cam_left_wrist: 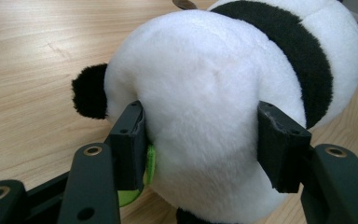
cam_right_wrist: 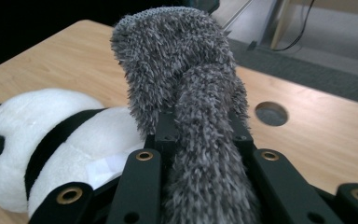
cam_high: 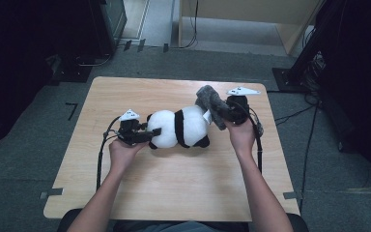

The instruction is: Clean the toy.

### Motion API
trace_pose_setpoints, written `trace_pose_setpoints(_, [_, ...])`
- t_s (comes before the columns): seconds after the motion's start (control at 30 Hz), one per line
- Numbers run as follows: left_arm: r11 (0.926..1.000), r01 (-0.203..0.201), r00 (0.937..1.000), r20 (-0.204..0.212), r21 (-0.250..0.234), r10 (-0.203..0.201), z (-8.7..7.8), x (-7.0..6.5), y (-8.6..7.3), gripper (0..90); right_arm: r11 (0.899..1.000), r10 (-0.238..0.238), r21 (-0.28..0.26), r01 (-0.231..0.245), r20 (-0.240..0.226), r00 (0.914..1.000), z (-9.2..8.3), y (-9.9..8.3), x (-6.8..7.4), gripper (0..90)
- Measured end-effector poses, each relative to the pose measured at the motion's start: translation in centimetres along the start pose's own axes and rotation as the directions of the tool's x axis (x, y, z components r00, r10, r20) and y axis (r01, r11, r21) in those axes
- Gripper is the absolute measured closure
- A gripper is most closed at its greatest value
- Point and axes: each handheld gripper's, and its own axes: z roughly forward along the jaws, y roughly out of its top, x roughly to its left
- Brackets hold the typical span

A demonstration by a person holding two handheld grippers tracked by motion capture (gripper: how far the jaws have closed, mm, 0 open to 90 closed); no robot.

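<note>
**Panda pinned, grey cloth lifted clear — the wiping or dressing itself not yet done**

A plump black-and-white plush panda (cam_high: 179, 128) lies on its side near the middle of the pale wooden tabletop (cam_high: 174, 188). The left tongs (cam_high: 150, 134) grip it at the white head end: in the left gripper view both black pads press into the fur on either side, with a small green tag squeezed against one pad. The right tongs (cam_high: 226, 115) are clamped on a shaggy grey fabric piece (cam_high: 211, 104), possibly a mitt or small garment — its pile bunches between the jaws and its free end stands up above the panda's rear. As I judge it, both grasps are secured and the fabric is off the panda's body; what is left is bringing it to wherever it belongs.
</note>
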Motion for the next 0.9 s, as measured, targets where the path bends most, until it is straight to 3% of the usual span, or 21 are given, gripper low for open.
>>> trace_pose_setpoints(0.17, [1.0000, 0.001, 1.0000, -0.001, 0.000, -0.001, 0.0, 0.0, 0.0, 41.7, 0.999, 0.017, 0.051, -0.016, -0.020, 0.9997, 1.8, -1.1, 0.5, 73.8])
trace_pose_setpoints(0.27, [1.0000, -0.002, 1.0000, -0.002, -0.003, 0.002, 0.0, -0.1, 0.0, 41.7, 0.998, 0.035, 0.055, -0.034, -0.023, 0.9991, 2.5, -2.0, 0.3, 73.9])
trace_pose_setpoints(0.5, [1.0000, -0.004, 1.0000, -0.001, -0.004, 0.004, 0.1, -0.1, 0.0, 41.7, 0.996, 0.068, 0.053, -0.066, -0.033, 0.9971, 2.6, -3.4, -0.5, 73.9])
trace_pose_setpoints(0.9, [1.0000, 0.002, 1.0000, 0.004, -0.003, -0.002, 0.1, 0.0, 0.0, 41.7, 0.988, 0.085, 0.133, -0.083, -0.011, 0.9963, 3.5, -5.8, -1.0, 74.1])
